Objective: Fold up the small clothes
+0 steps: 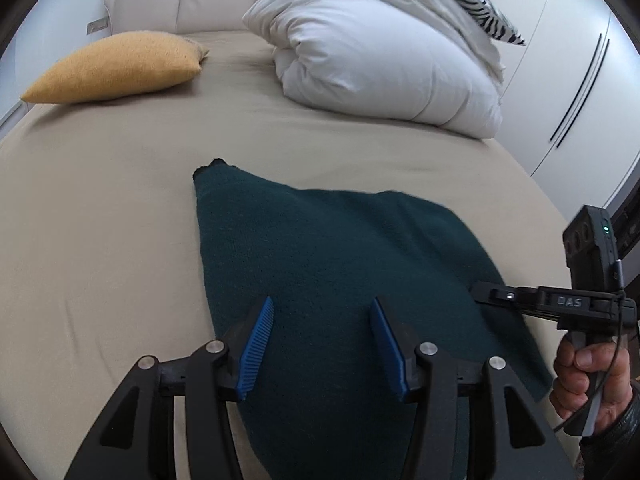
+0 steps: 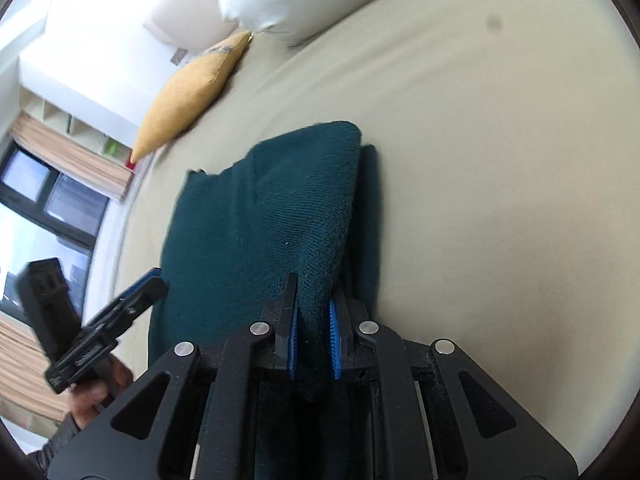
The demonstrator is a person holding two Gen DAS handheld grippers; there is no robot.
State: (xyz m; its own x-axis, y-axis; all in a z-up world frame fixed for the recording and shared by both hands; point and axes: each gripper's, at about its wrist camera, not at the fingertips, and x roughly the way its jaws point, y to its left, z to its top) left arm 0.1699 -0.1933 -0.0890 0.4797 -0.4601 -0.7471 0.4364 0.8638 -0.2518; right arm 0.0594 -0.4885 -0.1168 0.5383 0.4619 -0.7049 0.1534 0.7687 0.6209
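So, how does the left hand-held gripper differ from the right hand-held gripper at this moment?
The left hand-held gripper stands open with a wide gap and holds nothing; the right hand-held gripper is shut on a raised fold of the dark green knitted garment. The left one hovers over the cloth's middle, the right one grips its edge. Both have blue ribbed pads and black frames, and both are over the beige bed.

Your dark teal knit garment [image 1: 332, 264] lies spread across the middle and lower frame of the left view; in the right view its right edge [image 2: 320, 216] is lifted and doubled over, centre frame.
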